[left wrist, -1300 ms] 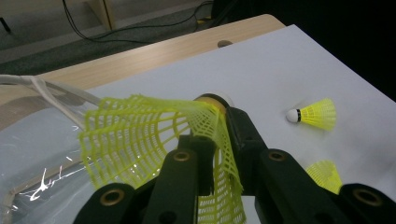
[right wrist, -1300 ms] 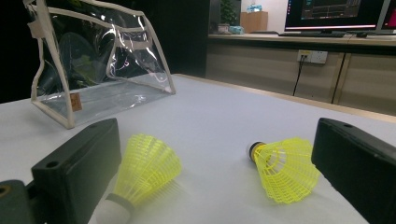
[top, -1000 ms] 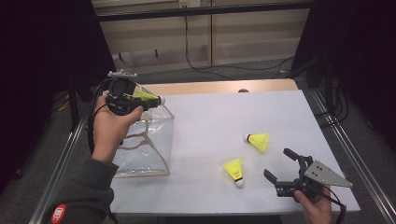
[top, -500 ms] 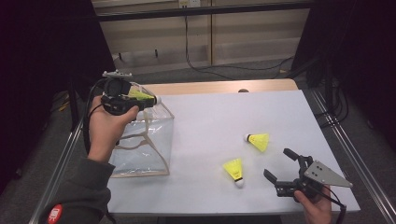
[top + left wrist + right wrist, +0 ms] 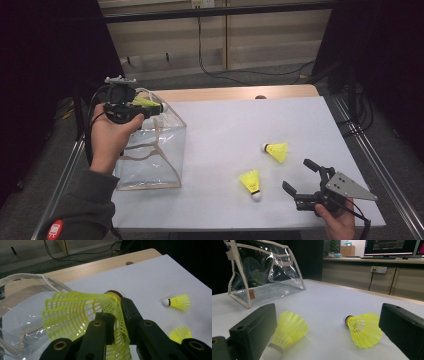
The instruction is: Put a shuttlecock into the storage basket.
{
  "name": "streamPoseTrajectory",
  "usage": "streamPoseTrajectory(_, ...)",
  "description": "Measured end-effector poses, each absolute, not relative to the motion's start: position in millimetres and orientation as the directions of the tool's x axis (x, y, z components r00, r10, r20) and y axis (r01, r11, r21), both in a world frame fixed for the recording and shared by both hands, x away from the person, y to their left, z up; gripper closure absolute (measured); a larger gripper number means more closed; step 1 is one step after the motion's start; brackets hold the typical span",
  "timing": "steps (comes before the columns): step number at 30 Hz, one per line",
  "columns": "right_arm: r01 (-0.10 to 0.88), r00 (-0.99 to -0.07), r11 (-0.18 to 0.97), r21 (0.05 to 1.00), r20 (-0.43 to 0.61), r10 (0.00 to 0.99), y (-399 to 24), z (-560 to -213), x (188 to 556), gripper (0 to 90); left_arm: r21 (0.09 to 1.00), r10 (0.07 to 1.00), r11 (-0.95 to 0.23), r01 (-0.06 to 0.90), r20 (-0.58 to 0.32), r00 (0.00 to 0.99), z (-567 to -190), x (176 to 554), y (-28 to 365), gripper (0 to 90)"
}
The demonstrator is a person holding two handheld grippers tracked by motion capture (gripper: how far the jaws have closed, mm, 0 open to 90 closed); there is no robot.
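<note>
My left gripper is shut on the skirt of a yellow mesh shuttlecock, holding it at the top edge of the clear plastic bag on the table's left side. The shuttlecock's cork points away past the fingertips. Two more yellow shuttlecocks lie on the white table: one farther back, one nearer the front. My right gripper rests open at the front right, its jaws wide apart, with both shuttlecocks lying just ahead of it and nothing between its pads.
The white tabletop has a wooden strip along its far edge. Metal rails run down both sides. The bag has beige trim and handles. Cupboards and cables stand behind the table.
The left hand has drifted slightly to the left with the shuttlecock still gripped. The right gripper and the two loose shuttlecocks have stayed put.
</note>
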State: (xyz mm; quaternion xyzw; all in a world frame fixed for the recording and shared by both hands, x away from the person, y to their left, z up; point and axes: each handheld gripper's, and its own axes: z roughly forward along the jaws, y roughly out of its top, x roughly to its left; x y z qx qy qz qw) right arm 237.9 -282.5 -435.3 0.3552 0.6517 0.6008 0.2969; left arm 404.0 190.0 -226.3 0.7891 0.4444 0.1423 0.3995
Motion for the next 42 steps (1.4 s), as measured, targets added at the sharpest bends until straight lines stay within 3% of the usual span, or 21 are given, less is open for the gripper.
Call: streamPoseTrajectory(42, 0.109, -0.574, 0.029, 0.994, 0.039, 0.818, -281.7, -436.1, 238.7, 1.5, 0.757, 0.852, -0.244, 0.606, -0.13, 0.507, -226.5, 407.7, 213.2, 82.1)
